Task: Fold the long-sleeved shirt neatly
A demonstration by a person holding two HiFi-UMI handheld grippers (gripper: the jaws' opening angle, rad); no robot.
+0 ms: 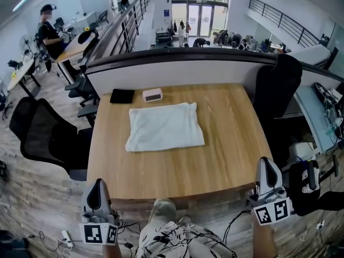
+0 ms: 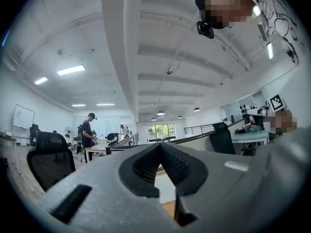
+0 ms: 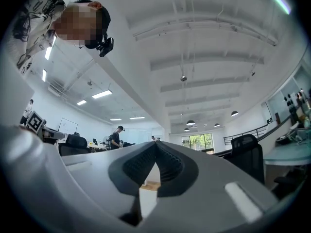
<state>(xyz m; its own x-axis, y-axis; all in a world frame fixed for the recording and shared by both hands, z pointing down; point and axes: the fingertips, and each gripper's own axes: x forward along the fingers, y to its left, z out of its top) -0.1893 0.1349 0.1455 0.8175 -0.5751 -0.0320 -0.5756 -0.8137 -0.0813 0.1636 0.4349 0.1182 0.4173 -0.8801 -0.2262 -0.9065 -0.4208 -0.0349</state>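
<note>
- The wooden table (image 1: 226, 149) is the one work surface. Its near edge runs just ahead of the person's lap, and there is bare wood on every side of the garment, widest along the near strip and on the right.
- A low partition (image 1: 177, 71) with a dark rail closes off the table's far edge, so there is no room to move past it.
- Two black chairs stand close by: chair one (image 1: 45, 138) is off the left edge, and chair two (image 1: 277, 82) is at the far right corner.
- One white shirt (image 1: 165, 127) lies flat at the middle of the table, a little toward the far side. It is folded into a rough rectangle with soft, slightly uneven edges and rounded far corners, and no sleeve sticks out.
- There are two grippers, both near the table's near edge and well apart from the shirt. The left gripper (image 1: 98, 183) has its jaws closed together on nothing. The right gripper (image 1: 266, 161) also has its jaws together and is empty.
- Two small things lie just beyond the shirt's far edge, close to the partition: a flat black pad (image 1: 122, 96) and a small pale box (image 1: 152, 94).
</note>
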